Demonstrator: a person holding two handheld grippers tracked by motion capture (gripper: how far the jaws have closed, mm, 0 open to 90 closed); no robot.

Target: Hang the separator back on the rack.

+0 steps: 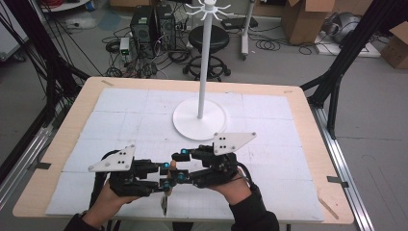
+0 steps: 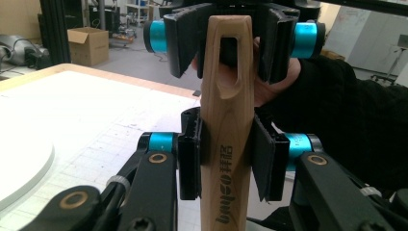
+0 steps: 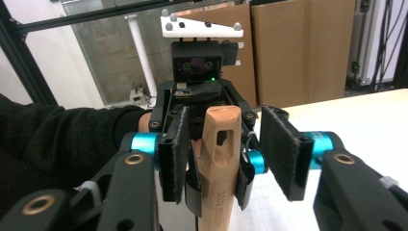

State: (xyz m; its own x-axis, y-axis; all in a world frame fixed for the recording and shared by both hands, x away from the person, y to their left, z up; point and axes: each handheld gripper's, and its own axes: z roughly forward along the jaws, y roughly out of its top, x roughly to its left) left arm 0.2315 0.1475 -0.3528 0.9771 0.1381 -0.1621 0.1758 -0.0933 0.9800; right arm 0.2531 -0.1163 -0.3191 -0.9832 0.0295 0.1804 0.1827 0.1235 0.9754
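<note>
1. The left gripper (image 1: 166, 175) sits at the near edge of the table (image 1: 298, 144), held level and pointing toward the person's right. Its jaws are clamped on a wooden handle (image 2: 226, 144); in the left gripper view both pads (image 2: 190, 161) press flat against the handle's sides.
2. The handle is light, pale-grained wood with smooth, rounded edges. It has a flat, broad face and a rounded top end.
3. A long slot is cut through the handle near its top, wider at the upper part and narrowing lower down.
4. Dark lettering runs lengthwise along the lower part of the face; it is too small to read surely.
5. In the high view the handle (image 1: 172, 166) stands between the two grippers' tips, above the table's near edge, and a darker part hangs below them; what that part is I cannot tell.
6. The right gripper (image 1: 182, 166) faces the left one, tips nearly meeting. Its jaws stand on either side of the handle's top end (image 3: 219, 144), part-way closed, with a gap visible between the pads (image 3: 281, 154) and the wood.
7. Beyond the grippers a white stand (image 1: 199, 120) rises from a round base at mid-table.
</note>
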